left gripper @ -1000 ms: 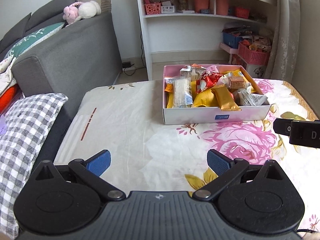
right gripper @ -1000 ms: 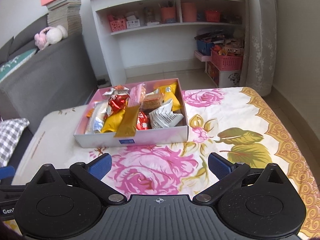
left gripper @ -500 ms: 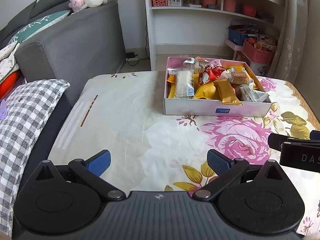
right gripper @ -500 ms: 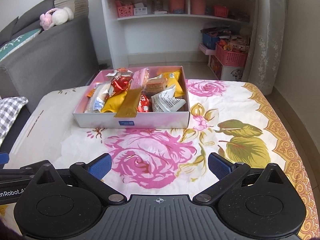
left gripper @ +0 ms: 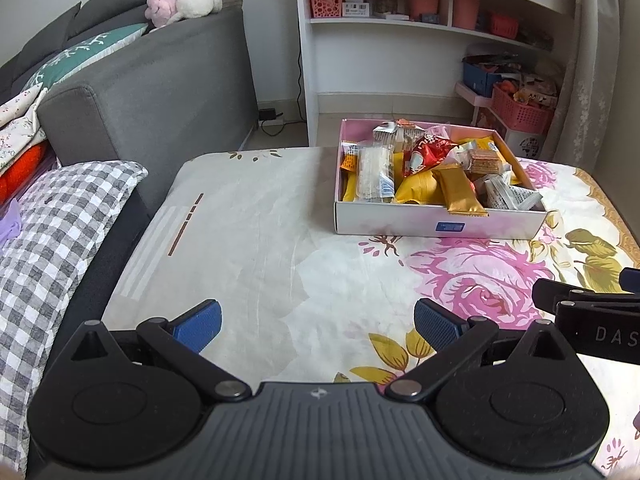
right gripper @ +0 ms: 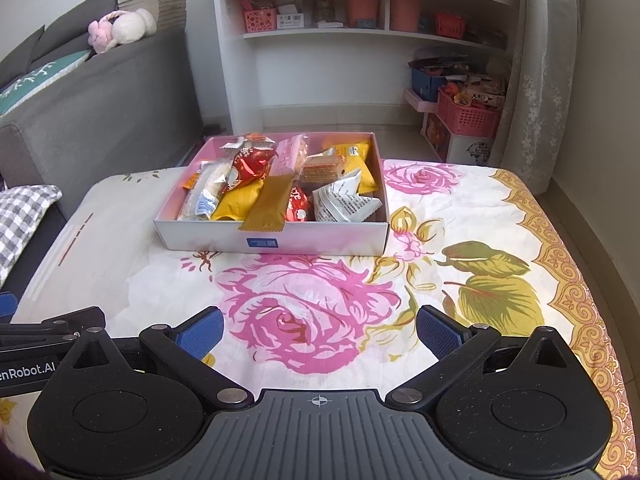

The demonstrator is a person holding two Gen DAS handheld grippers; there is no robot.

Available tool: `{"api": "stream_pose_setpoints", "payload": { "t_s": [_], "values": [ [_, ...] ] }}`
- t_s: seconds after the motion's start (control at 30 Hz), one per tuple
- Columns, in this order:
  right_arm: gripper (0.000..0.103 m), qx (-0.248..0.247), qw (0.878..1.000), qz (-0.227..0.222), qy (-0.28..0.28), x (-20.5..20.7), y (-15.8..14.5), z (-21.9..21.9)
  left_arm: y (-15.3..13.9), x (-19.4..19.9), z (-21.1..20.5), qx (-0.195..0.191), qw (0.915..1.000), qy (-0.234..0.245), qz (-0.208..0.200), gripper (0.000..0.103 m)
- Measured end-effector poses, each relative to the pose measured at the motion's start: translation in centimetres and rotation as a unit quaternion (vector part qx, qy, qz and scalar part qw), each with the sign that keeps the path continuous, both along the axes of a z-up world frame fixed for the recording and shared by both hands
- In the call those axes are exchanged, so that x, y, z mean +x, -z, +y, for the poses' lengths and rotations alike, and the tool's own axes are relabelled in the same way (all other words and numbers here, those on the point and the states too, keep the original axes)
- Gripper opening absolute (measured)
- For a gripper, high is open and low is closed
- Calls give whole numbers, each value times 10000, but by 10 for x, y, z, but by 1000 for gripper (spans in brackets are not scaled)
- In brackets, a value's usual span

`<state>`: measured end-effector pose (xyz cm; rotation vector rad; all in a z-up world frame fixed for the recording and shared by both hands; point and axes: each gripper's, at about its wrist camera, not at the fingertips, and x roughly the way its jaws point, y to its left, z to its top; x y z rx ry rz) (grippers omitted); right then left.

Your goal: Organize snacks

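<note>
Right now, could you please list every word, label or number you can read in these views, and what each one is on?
"DAS", cut off by the frame edge: on the right gripper body, seen from the left wrist view.
"enRobot.AI", its start cut off: on the left gripper body, seen from the right wrist view.
Blue sticker on the snack box: too small to read.
White printed packet: blurred.
Red packet: unreadable.

We see a gray sofa [left gripper: 160,80] with a pink and white soft toy [left gripper: 182,2] on top. A white shelf [right gripper: 360,36] stands by the wall.
</note>
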<state>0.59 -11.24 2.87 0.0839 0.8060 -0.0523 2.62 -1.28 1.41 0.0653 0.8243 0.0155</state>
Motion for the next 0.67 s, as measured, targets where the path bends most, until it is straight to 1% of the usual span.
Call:
{"api": "stream_pose_setpoints", "payload": {
  "t_s": [0.43, 0.67],
  "values": [
    [103, -11, 10000, 43, -31, 1, 2, 1, 0, 0, 0, 2, 10000, 1, 2, 103],
    [103, -5, 10000, 54, -25, 2, 3, 1, -1, -1, -2, -12, 10000, 84, 20, 103]
  ]
}}
